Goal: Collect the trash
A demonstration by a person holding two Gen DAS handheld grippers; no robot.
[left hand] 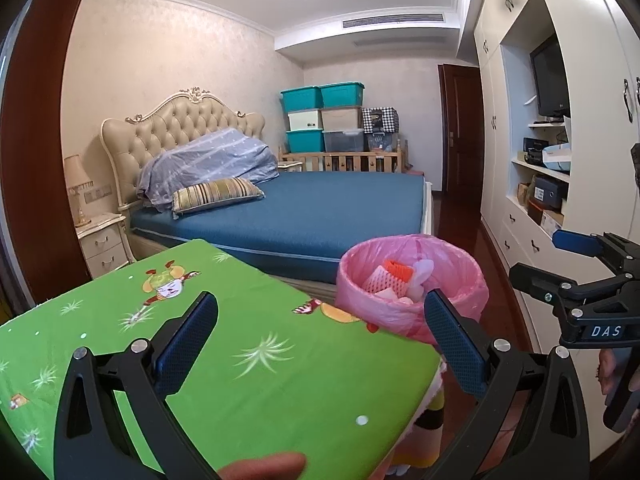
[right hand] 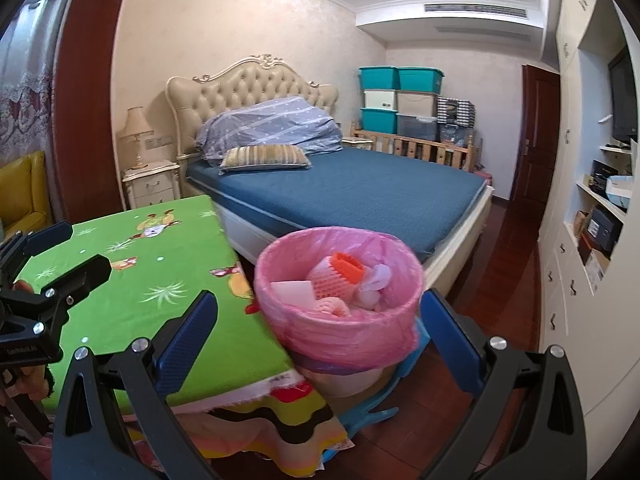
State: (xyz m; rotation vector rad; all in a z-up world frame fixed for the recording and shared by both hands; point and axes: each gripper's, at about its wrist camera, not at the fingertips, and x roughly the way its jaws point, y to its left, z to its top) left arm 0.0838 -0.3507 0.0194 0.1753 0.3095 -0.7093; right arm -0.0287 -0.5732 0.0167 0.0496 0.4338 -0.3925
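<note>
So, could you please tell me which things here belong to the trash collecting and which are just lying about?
Job:
- pink-lined bin
- foam netting and scraps inside it
- left gripper, right gripper, both open

Lying about:
- green tablecloth
- bed
- storage boxes

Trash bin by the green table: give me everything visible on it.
The trash bin is a round, open-topped bin lined with a thin translucent pink plastic bag folded over the rim; a pale bin wall shows below the bag. It stands upright on the dark red wooden floor, beside the corner of the green-clothed table and in front of the bed. Inside lie pink foam fruit netting, an orange net piece and pale scraps. Something blue lies at its base. Neither pair of tongs touches it.
</note>
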